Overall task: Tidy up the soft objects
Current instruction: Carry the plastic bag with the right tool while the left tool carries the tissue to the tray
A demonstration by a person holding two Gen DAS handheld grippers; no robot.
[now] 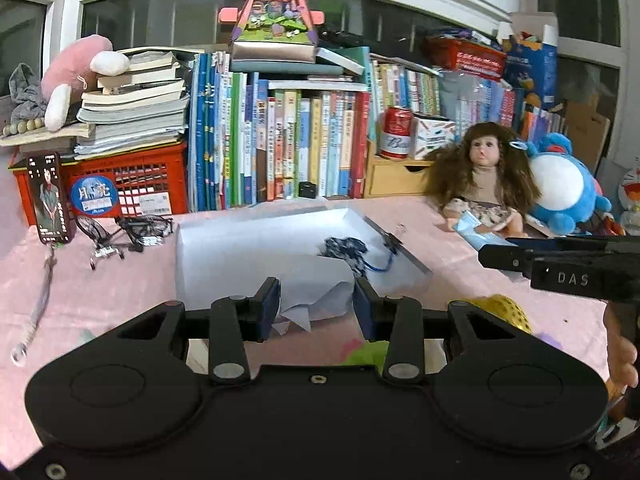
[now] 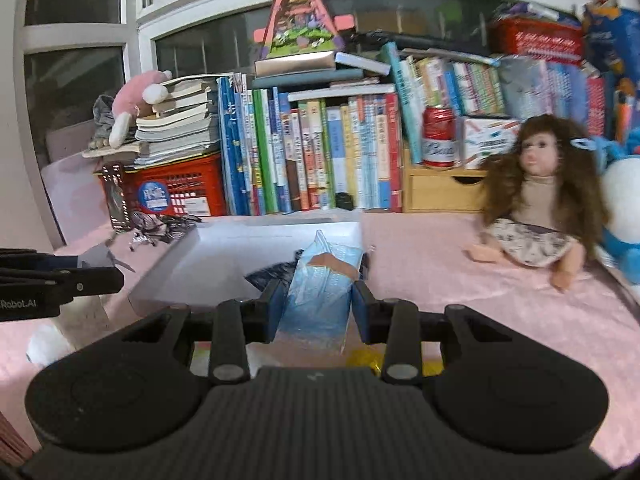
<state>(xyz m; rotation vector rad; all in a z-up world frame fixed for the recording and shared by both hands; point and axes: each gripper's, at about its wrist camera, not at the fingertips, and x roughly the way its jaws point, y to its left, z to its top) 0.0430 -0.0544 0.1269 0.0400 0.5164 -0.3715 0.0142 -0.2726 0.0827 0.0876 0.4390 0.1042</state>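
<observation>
Right wrist view: jaws clamped on blue packet (image 2: 316, 300), left's on pale cloth (image 1: 316, 292), above white tray (image 2: 168, 276).

A pink-covered counter (image 1: 460, 240) carries a white box (image 1: 256, 240). Left of the box lie glasses (image 1: 128, 228) and a phone (image 1: 50, 198); right of it sits a doll (image 1: 484, 184); behind it stand books (image 1: 288, 140).

Box interior: the white box (image 2: 208, 252) is open-topped, with a dark bundle (image 1: 346, 250) lying at its far right.
Right of box: bare pink tabletop (image 2: 420, 264) up to the doll (image 2: 536, 196).
Left of box: eyeglasses (image 1: 128, 230) and a phone (image 1: 50, 198) crowd the way.
Behind: books (image 1: 280, 148) wall off the back.
Near edge: yellow ball (image 1: 504, 312) beside the left tongs (image 1: 316, 304).
</observation>
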